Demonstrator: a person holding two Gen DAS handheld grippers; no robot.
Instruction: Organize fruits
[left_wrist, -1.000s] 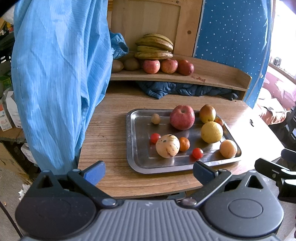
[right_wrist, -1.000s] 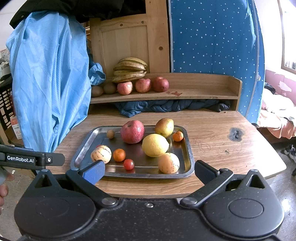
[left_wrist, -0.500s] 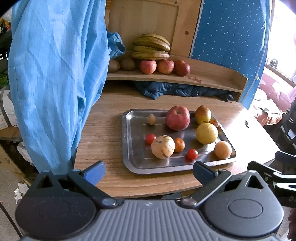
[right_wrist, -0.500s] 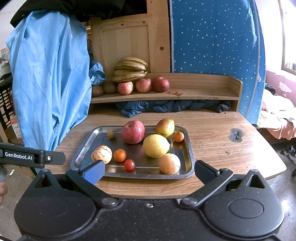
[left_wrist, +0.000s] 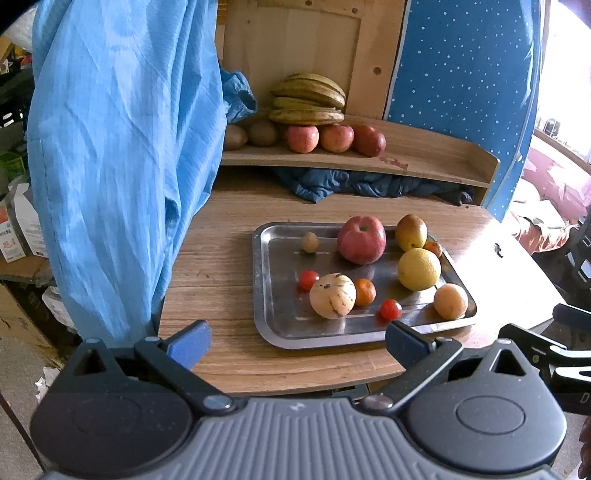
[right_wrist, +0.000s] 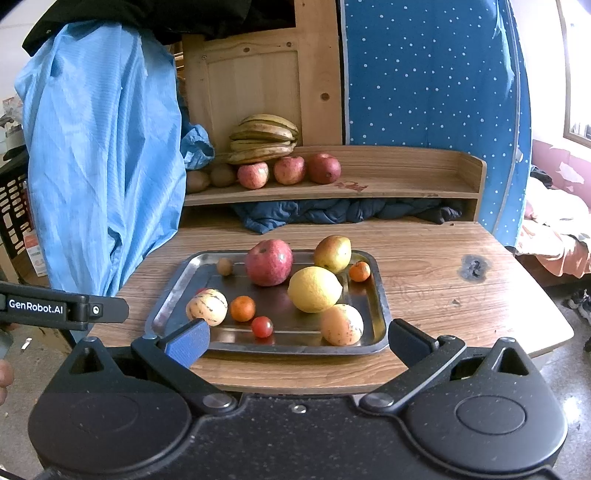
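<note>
Wood-grain counter (right_wrist: 424, 258) w/ a dark burn-like spot (right_wrist: 474, 266) on its right part. Steel tray (right_wrist: 380, 295) sits on it near the front edge; crumpled dark blue cloth (right_wrist: 332, 214) lies at the back, under the shelf. Wooden shelf (right_wrist: 406, 184) above the counter's rear carries bananas (right_wrist: 264, 138) resting on 3 red apples (right_wrist: 289, 170), plus 2 brown kiwi-like fruits (right_wrist: 210, 178) at the left end.

Black grippers (right_wrist: 297, 338) (blue pad (right_wrist: 187, 343), seemingly).

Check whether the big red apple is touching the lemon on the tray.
Apart. The right wrist view shows bare tray floor between the red apple and the lemon.
</note>
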